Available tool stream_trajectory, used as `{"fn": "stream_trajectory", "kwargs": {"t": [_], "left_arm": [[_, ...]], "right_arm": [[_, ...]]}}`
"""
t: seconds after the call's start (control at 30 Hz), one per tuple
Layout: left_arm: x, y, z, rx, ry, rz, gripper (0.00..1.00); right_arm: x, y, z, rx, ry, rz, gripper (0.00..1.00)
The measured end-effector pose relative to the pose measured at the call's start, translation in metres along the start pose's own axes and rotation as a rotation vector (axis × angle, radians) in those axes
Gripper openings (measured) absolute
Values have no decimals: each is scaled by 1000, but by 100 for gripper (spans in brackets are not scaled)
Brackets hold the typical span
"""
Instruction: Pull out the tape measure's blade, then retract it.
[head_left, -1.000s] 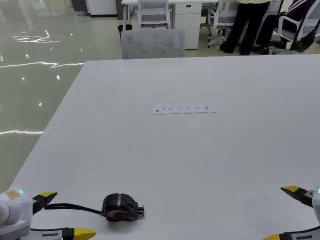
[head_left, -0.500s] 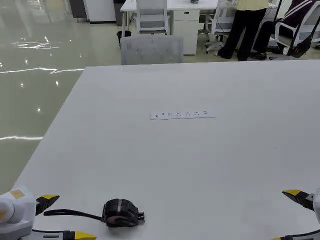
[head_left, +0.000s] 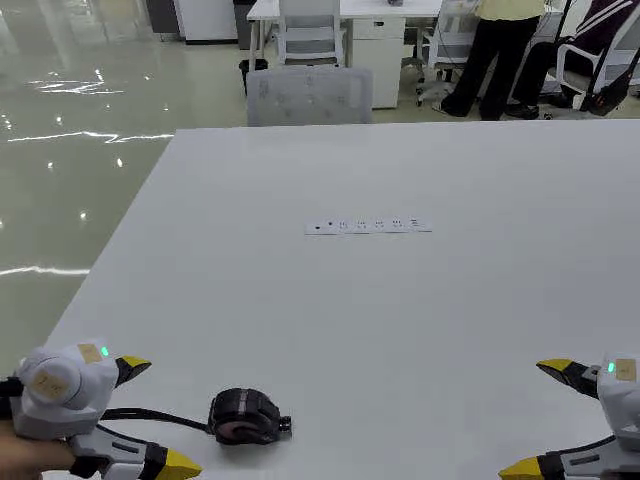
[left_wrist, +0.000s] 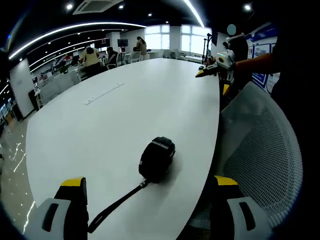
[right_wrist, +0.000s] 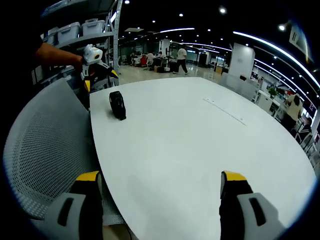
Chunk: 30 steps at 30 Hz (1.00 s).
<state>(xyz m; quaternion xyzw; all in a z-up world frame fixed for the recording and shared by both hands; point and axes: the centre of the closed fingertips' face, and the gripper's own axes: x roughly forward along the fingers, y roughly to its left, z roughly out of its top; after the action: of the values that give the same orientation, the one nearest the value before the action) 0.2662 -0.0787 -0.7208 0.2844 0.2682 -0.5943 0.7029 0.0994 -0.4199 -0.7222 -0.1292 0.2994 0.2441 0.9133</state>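
Your left gripper (head_left: 160, 415) hovers at the table's (head_left: 400, 320) near left corner with its 2 yellow-tipped jaws spread wide and nothing between them. In the left gripper view the tape measure (left_wrist: 157, 158) lies just ahead of those jaws, apart from both, and its black strap (left_wrist: 117, 205) trails back toward the gripper (left_wrist: 150, 182).

In the head view the tape measure (head_left: 245, 417) rests on its side near the table's front edge, just right of your left gripper. A short tip pokes from the case on the side toward your right gripper.

Your right gripper (head_left: 538, 418) sits at the near right corner, well apart from the tape measure. Its 2 jaws are also wide apart and hold nothing. A white power strip (head_left: 367, 225) lies mid-table.
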Motion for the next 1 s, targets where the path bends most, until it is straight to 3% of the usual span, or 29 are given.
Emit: {"fn": "stream_trajectory", "kwargs": {"t": [0.07,0.2,0.37,0.43,0.73,0.8,0.9,1.0], "left_arm": [[4,0,1,71,34,-6,100],[12,-3,17,86,29,-47,100],[21,-3,30,146,58,-87,100],[25,-1,31,201,92,-90,100],[43,-13,36,236,138,-164,99],[48,-14,37,250,148,-164,97],[53,-20,39,275,164,-190,85],[61,-28,33,287,197,-224,84]], "right_arm": [[3,2,5,-15,-9,13,100],[10,5,15,-48,-17,40,100],[20,9,27,-76,-30,66,99],[24,11,31,-82,-31,75,99],[42,24,47,-130,-35,121,98],[47,26,52,-135,-44,130,98],[54,37,60,-150,-63,160,97],[64,45,63,-170,-59,185,96]]}}
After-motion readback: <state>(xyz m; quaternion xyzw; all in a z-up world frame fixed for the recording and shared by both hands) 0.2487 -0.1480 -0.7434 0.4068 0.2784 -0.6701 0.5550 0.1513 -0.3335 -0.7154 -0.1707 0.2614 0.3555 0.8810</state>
